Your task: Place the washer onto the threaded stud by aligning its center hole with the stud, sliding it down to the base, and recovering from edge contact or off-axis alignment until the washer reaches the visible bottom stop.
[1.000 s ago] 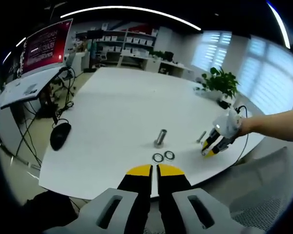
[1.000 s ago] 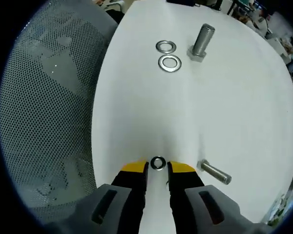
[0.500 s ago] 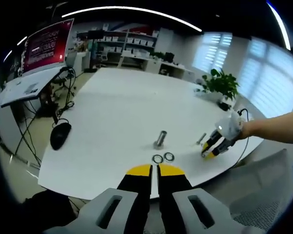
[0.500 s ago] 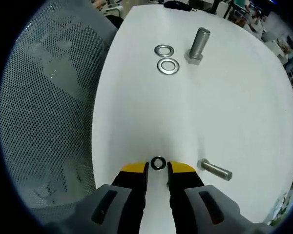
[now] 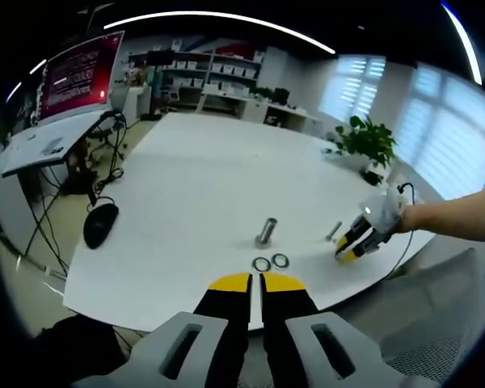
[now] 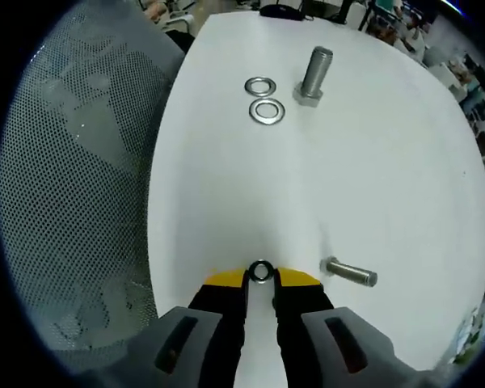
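On the white desk [image 6: 388, 186], the right gripper [image 6: 261, 279] pinches a washer [image 6: 261, 271] between its yellow tips (near the desk's edge, beside a bolt lying flat [image 6: 350, 272]). The upright threaded stud [image 6: 314, 74] stands farther in, two loose washers [image 6: 263, 99] just beside it. The left gripper [image 5: 255, 282] has its fingers pressed together, off the desk's edge.

white table [image 6: 404, 178], silver washer [image 6: 261, 272], yellow-tipped black tongs [image 6: 261, 279].

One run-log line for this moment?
right hand-held gripper: shut on washer | left hand-held gripper: shut, idle | upright stud: bare
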